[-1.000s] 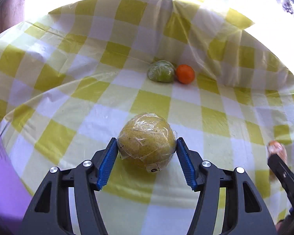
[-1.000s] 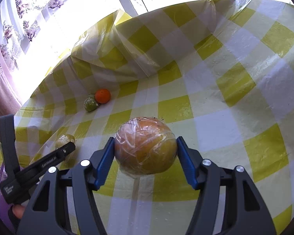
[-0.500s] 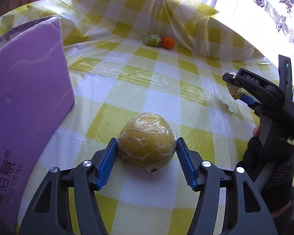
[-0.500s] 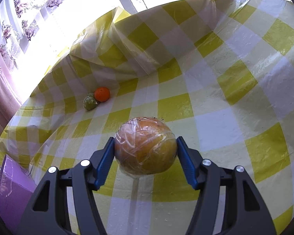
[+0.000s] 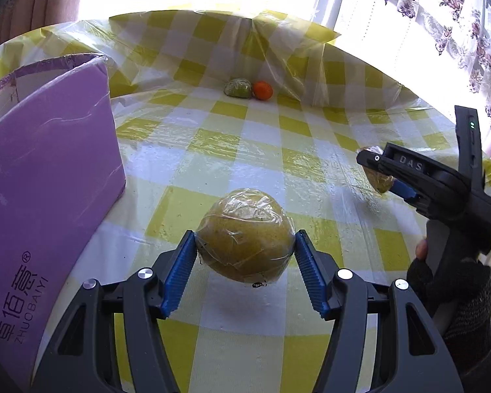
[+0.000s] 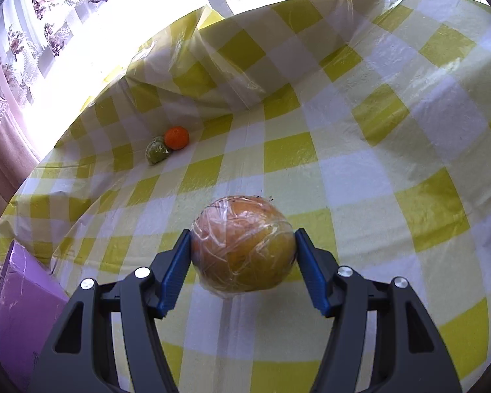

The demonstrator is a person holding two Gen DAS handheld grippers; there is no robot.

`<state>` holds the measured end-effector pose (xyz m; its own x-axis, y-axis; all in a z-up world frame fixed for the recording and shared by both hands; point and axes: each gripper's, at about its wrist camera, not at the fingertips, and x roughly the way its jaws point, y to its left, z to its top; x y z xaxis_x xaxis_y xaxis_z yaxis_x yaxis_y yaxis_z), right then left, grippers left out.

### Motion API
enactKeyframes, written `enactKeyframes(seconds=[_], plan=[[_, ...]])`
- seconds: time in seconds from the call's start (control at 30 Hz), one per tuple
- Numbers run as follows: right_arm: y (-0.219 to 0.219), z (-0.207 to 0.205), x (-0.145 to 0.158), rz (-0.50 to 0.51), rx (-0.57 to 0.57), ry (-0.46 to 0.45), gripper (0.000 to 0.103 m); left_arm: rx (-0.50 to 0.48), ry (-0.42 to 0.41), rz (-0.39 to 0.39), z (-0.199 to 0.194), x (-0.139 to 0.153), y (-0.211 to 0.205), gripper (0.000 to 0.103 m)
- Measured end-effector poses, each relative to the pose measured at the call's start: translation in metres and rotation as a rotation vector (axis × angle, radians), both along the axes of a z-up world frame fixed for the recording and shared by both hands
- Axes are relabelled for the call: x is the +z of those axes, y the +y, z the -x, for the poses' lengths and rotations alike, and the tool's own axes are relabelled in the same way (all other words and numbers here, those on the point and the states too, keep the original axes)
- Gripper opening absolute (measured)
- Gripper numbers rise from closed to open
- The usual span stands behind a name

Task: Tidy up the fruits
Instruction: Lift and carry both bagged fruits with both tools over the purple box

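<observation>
Left gripper point(image 5: 245, 255) fingers clamped, angled down; right gripper point(image 6: 244, 252) likewise, gloved hand point(image 5: 455, 298).

Taking the box point(image 5: 45, 196) at the left edge of the tabletop point(image 5: 245, 137) as the landmark, the left tool point(image 5: 245, 262) sits to its right with a wrapped fruit point(image 5: 245, 234) clamped between its pads, above the tabletop. Farther right of the box, the right tool point(image 5: 381, 177) is gripped by a gloved hand point(image 5: 448, 294) and carries another wrapped fruit point(image 6: 244, 244) between its pads. Beyond the box, toward the far edge where the tablecloth point(image 5: 288, 49) is folded up, a small wrapped fruit point(image 5: 238, 87) and an orange point(image 5: 263, 90) lie touching, the orange on the side away from the box.
</observation>
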<state>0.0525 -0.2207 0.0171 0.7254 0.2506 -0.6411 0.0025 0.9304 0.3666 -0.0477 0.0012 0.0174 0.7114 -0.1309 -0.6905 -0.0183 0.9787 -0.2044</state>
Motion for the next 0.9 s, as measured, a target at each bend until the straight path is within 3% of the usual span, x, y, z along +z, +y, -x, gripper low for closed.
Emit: enactKeyframes(seconds=[0.37,0.7,0.9], plan=[[0.015,0.103,-0.002,0.143,0.019,0.043,0.063,-0.005,0.027,-0.052,0.028,-0.001,0.013,0.059],[0.038,0.138,0.001,0.227,0.068,0.055,0.063,-0.009,0.025,-0.085,0.048,0.002,0.018,0.059],[0.056,0.154,0.02,0.259,0.112,0.0,0.063,-0.003,-0.021,-0.09,0.063,0.018,0.021,0.059]])
